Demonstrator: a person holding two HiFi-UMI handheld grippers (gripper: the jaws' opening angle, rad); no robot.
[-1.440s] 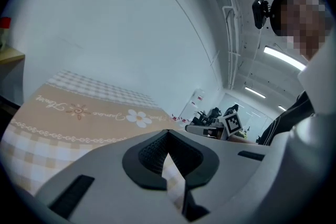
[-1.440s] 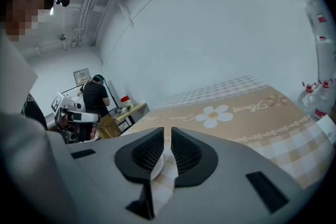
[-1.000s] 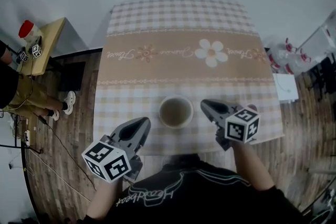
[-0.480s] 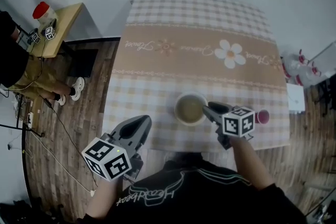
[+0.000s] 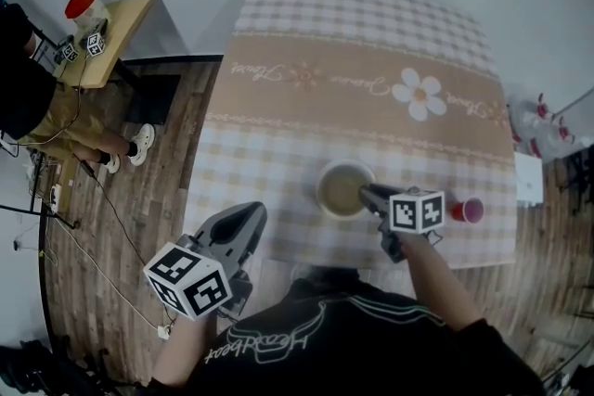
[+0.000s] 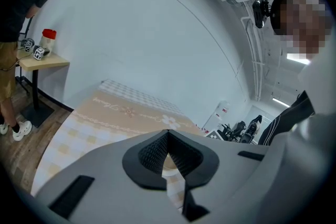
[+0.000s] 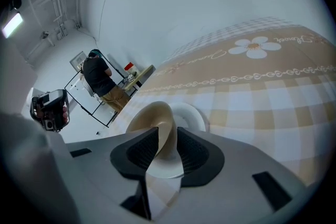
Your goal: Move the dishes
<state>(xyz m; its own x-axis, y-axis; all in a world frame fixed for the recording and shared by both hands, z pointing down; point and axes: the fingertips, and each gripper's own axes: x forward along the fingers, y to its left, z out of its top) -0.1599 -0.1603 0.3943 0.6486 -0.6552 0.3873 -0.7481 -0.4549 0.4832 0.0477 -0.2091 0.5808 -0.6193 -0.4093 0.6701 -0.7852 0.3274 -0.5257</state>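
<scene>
One table under a checked, flower-printed cloth, filling the middle of the head view. One bowl, beige inside with a pale rim, lower centre of that cloth. One small red cup to its right, near the cloth's lower right edge, apart from the bowl.

Two grippers. Right gripper just right of the bowl, tips at its rim; in the right gripper view, jaws just been opening, now spread to either side of the bowl's near wall, wall standing in the gap, no clear squeeze on it. Left gripper at lower left, beyond the cloth's edge, well apart from the bowl; jaws pressed together at the tips, nothing pinched.

Upper left: one side table with one red-capped jar and two marker cubes. One person beside it.
</scene>
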